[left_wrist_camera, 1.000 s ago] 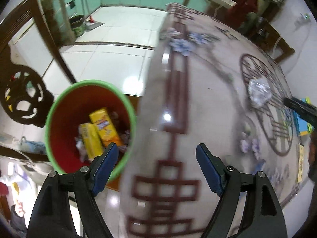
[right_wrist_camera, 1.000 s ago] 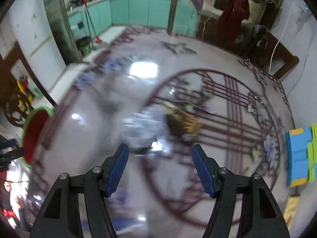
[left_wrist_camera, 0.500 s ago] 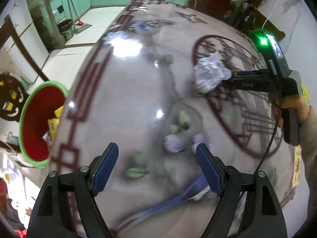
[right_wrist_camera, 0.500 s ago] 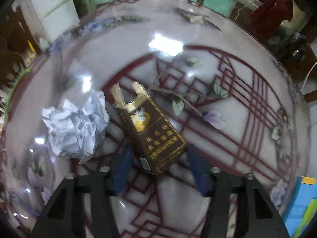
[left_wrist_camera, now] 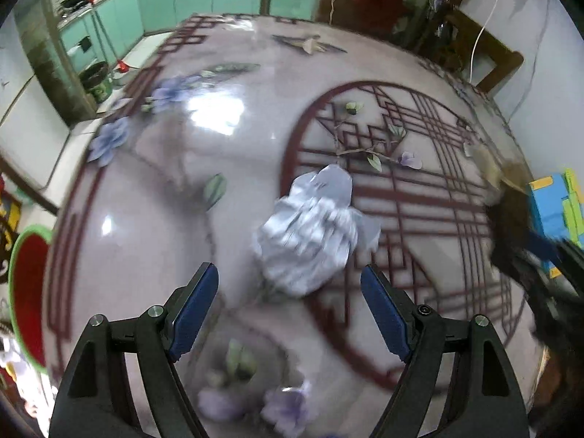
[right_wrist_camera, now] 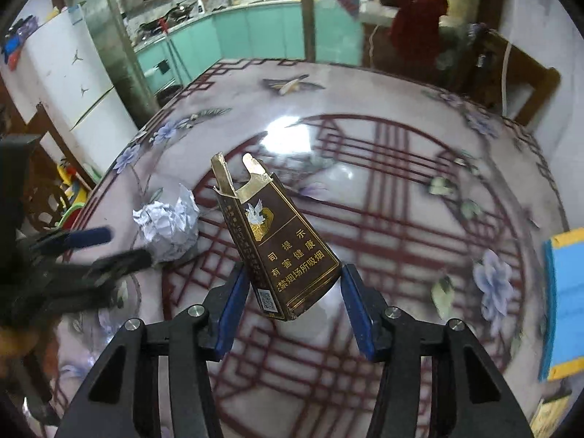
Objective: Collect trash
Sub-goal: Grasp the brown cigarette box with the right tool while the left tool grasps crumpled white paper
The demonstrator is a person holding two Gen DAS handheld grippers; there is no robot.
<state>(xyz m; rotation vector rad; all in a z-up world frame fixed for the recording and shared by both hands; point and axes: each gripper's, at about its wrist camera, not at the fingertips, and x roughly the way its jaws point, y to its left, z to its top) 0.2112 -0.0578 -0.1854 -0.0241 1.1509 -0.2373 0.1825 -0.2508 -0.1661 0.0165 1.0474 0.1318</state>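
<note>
A crumpled white paper ball (left_wrist_camera: 310, 233) lies on the patterned table (left_wrist_camera: 153, 197), just ahead of my open left gripper (left_wrist_camera: 289, 306), between the lines of its fingers. It also shows in the right wrist view (right_wrist_camera: 168, 223). My right gripper (right_wrist_camera: 292, 303) is shut on a torn brown cigarette box (right_wrist_camera: 279, 244) and holds it tilted above the table. The left gripper shows blurred at the left of the right wrist view (right_wrist_camera: 91, 252). A red bin with a green rim (left_wrist_camera: 27, 292) sits beyond the table's left edge.
A blue and yellow block (right_wrist_camera: 565, 303) lies at the table's right edge. Dark wooden chairs (right_wrist_camera: 518, 73) stand at the far side. A kitchen with green cabinets (right_wrist_camera: 262, 29) is behind. The table edge runs along the left.
My left gripper swung from the bin over to the paper ball. My right gripper closed on the cigarette box and lifted it off the table.
</note>
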